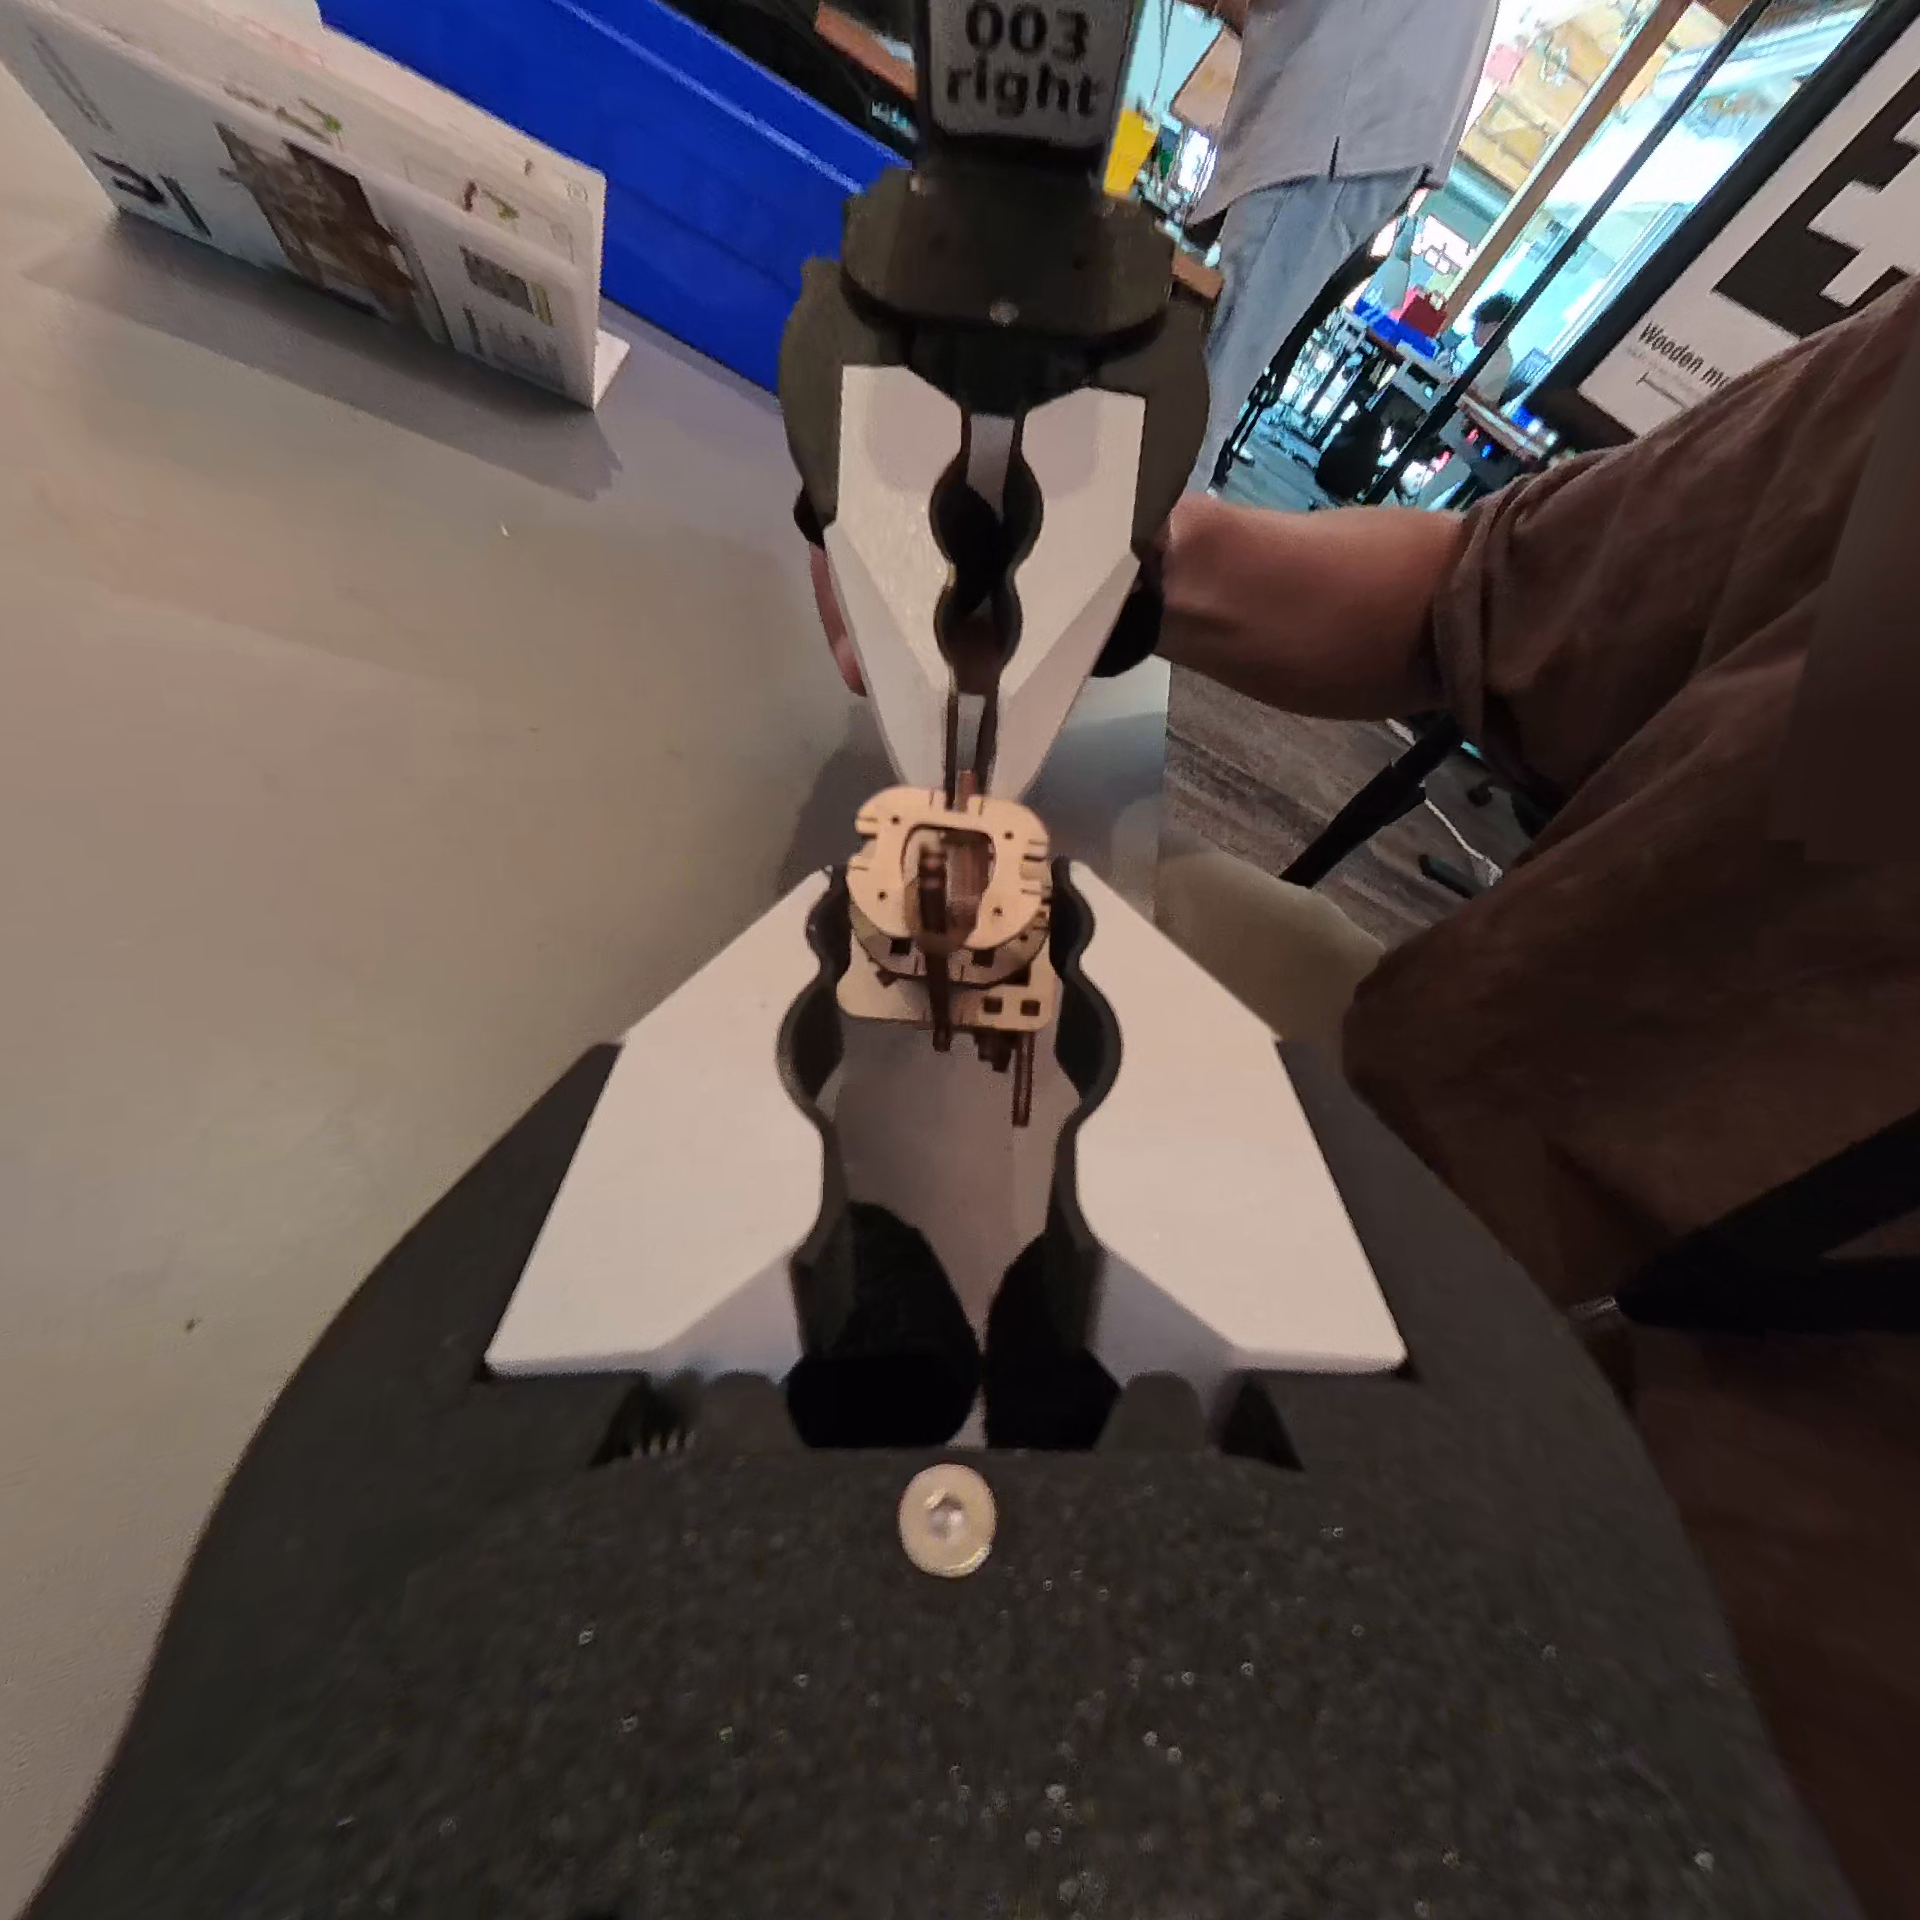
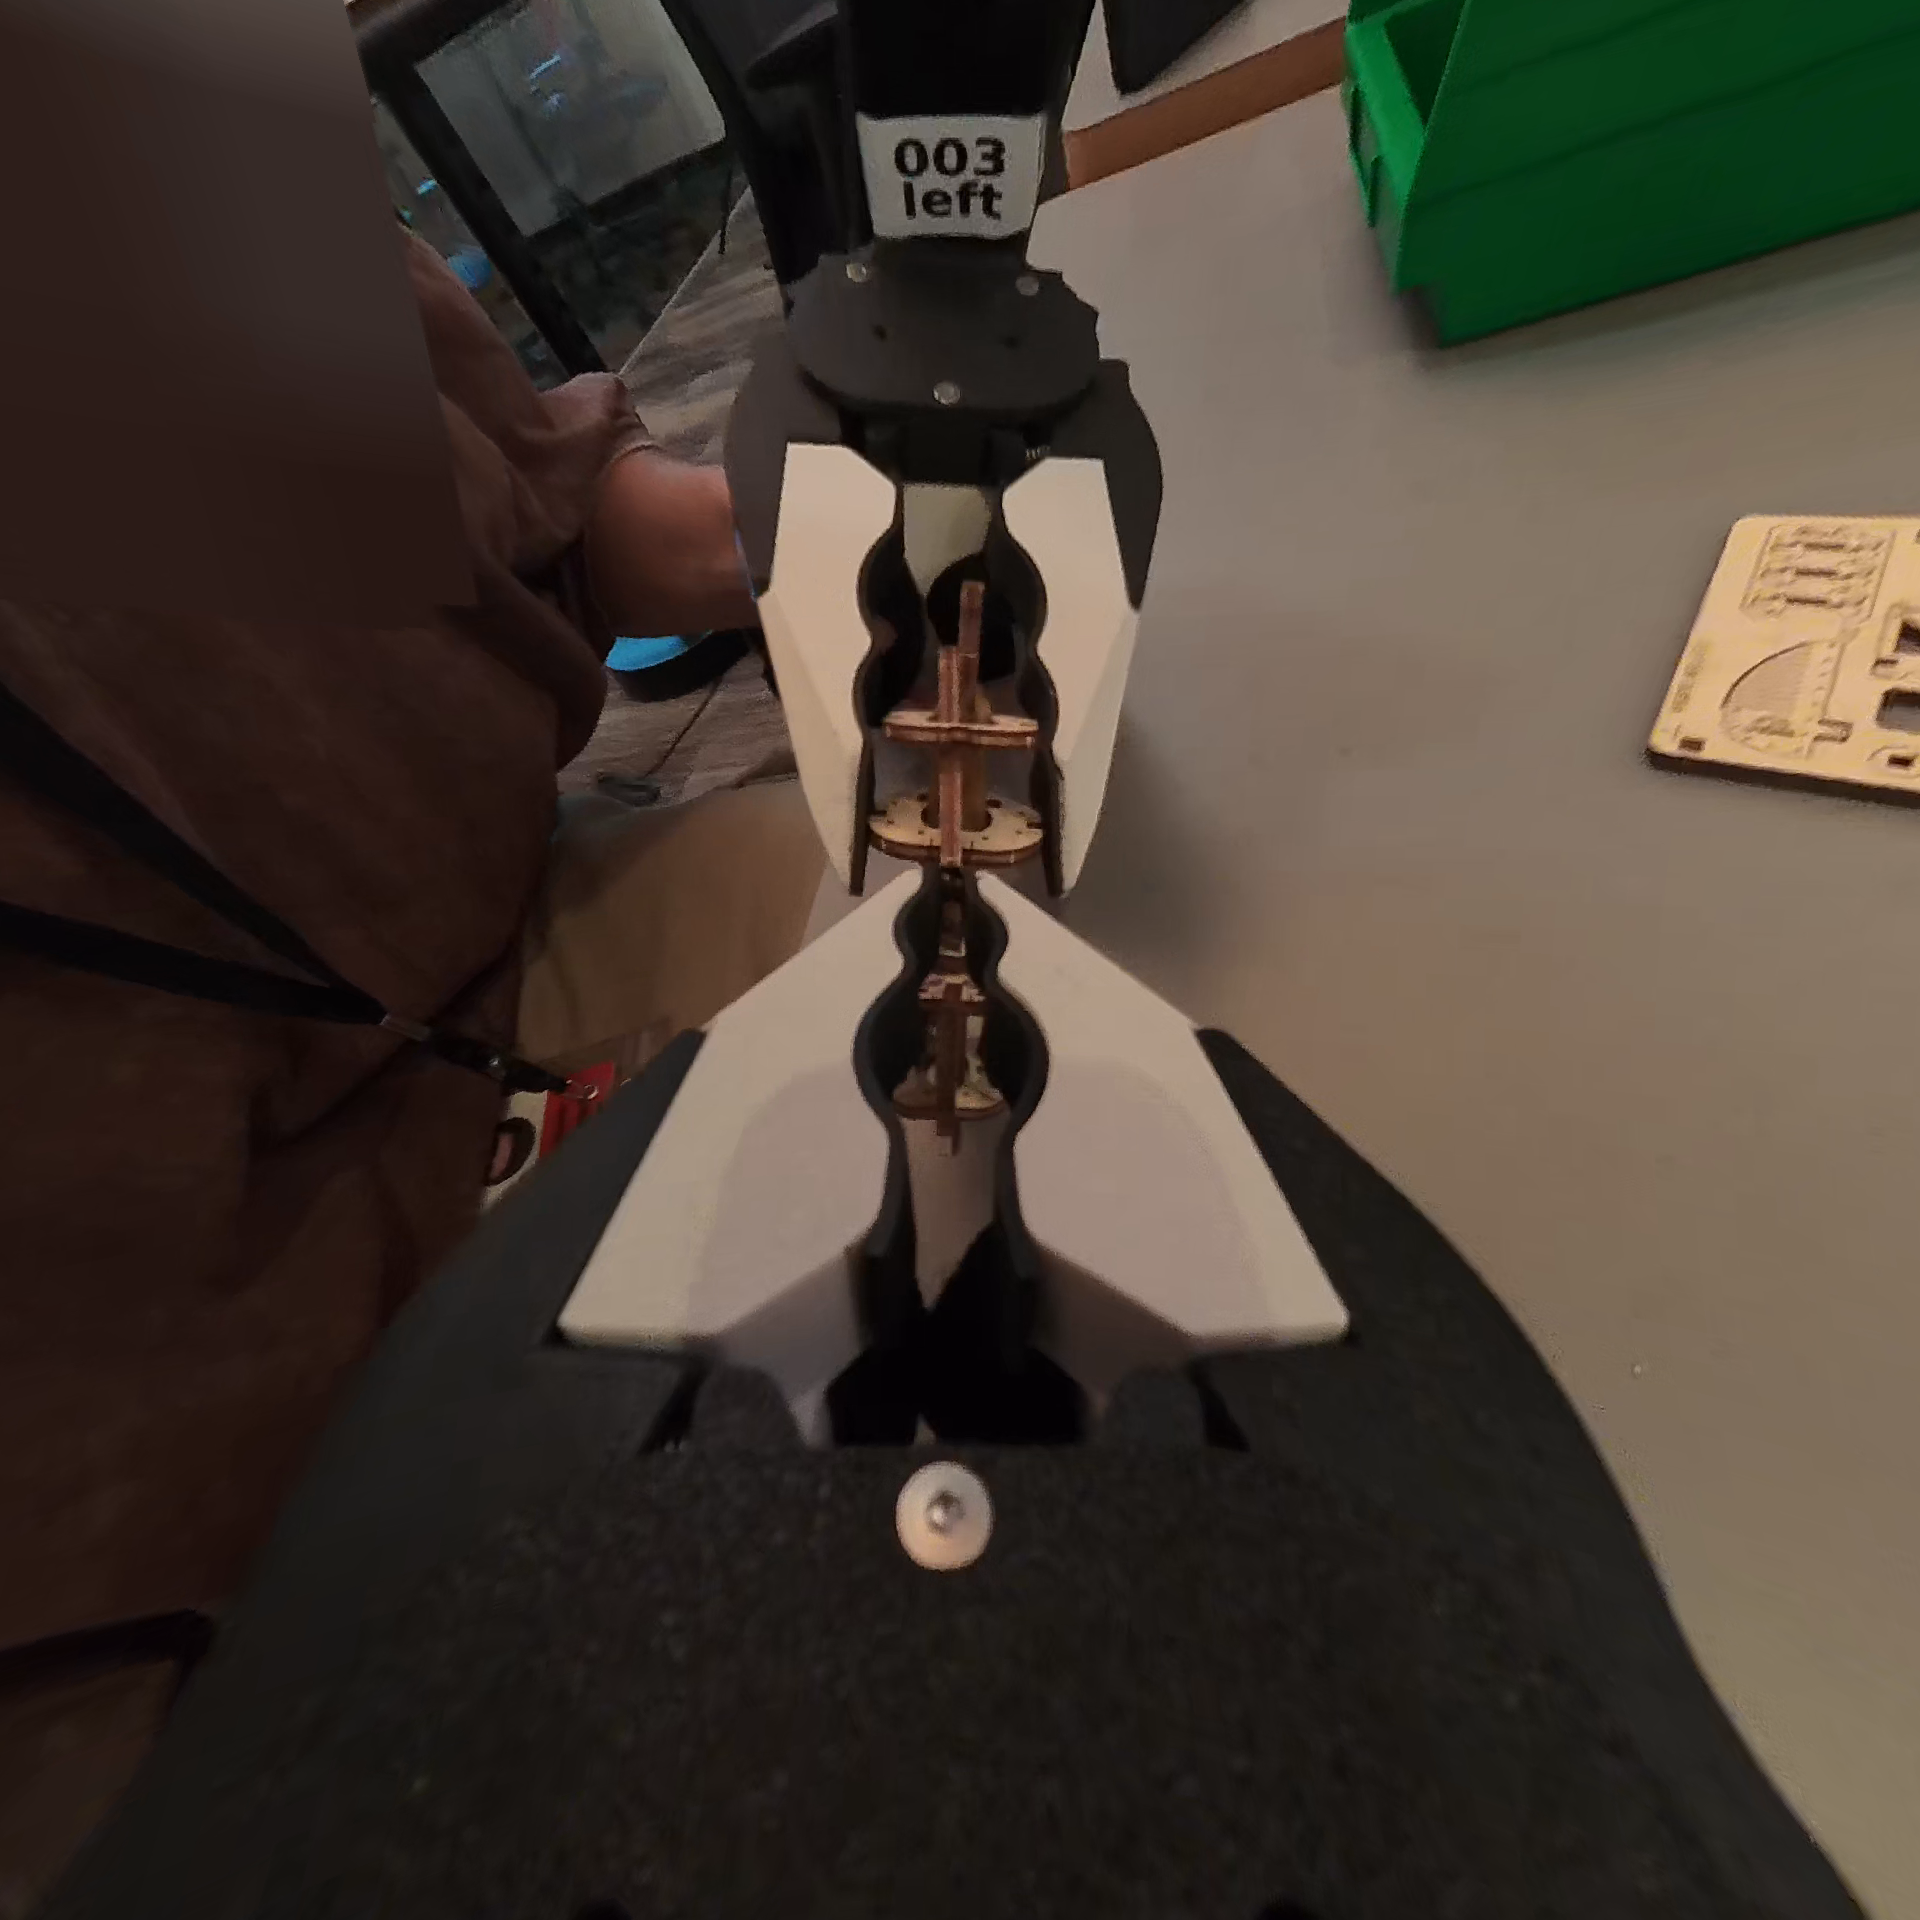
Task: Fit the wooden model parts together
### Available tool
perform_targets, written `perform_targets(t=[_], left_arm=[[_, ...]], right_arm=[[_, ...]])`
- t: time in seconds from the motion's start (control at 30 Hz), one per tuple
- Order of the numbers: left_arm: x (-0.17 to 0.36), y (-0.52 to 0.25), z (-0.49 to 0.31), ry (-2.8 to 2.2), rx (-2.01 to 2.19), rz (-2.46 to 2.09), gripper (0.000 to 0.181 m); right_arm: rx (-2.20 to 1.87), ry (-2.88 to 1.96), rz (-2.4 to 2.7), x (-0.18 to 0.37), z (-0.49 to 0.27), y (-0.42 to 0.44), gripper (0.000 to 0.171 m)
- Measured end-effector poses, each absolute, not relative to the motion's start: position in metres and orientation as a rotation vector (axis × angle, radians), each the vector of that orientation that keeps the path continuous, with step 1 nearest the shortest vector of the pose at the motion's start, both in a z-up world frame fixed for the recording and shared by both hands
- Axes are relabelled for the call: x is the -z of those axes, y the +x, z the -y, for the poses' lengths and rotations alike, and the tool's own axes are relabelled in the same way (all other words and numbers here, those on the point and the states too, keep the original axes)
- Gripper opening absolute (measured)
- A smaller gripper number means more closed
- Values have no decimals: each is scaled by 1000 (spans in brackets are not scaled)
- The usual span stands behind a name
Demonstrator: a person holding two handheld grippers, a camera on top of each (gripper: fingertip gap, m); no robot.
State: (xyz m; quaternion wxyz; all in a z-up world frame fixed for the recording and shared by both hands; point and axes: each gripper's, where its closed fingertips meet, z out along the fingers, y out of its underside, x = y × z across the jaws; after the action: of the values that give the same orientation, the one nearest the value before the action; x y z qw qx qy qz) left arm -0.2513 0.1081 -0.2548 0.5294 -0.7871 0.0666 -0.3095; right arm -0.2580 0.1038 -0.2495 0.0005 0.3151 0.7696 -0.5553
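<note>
My left gripper (image 1: 951, 883) is shut on a light wooden model assembly (image 1: 948, 914) of stacked plates with a round opening on top. My right gripper (image 1: 968, 774) comes from the far side, tip to tip with the left, shut on a thin dark wooden part (image 1: 971, 717). The part's lower end reaches into the assembly's opening. In the right wrist view my right gripper (image 2: 951, 904) is nearly closed on the thin part (image 2: 951, 935), seen edge-on. Beyond it, the left gripper (image 2: 958, 862) holds the assembly (image 2: 951, 769). Both are above the grey table (image 1: 312, 727).
A white instruction booklet (image 1: 343, 208) stands at the back left before a blue bin (image 1: 665, 156). A green bin (image 2: 1662, 156) and a flat wooden parts sheet (image 2: 1797, 665) lie on the table to the right. A person's brown sleeve (image 1: 1610, 675) is close by. The tips of both grippers are at nearly the same place.
</note>
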Motion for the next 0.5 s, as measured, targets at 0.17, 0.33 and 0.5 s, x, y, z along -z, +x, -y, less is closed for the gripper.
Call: perform_targets(t=[0.17, 0.33, 0.5], left_arm=[[261, -244, -108, -1920, 727, -206, 36], [269, -242, -111, -1972, 689, -231, 36], [266, -248, -110, -1957, 687, -204, 36]], right_arm=[[1638, 1006, -2181, 251, -103, -250, 2], [1644, 1021, -2034, 251, -103, -253, 2], [1743, 1038, -2069, 248, -107, -256, 6]])
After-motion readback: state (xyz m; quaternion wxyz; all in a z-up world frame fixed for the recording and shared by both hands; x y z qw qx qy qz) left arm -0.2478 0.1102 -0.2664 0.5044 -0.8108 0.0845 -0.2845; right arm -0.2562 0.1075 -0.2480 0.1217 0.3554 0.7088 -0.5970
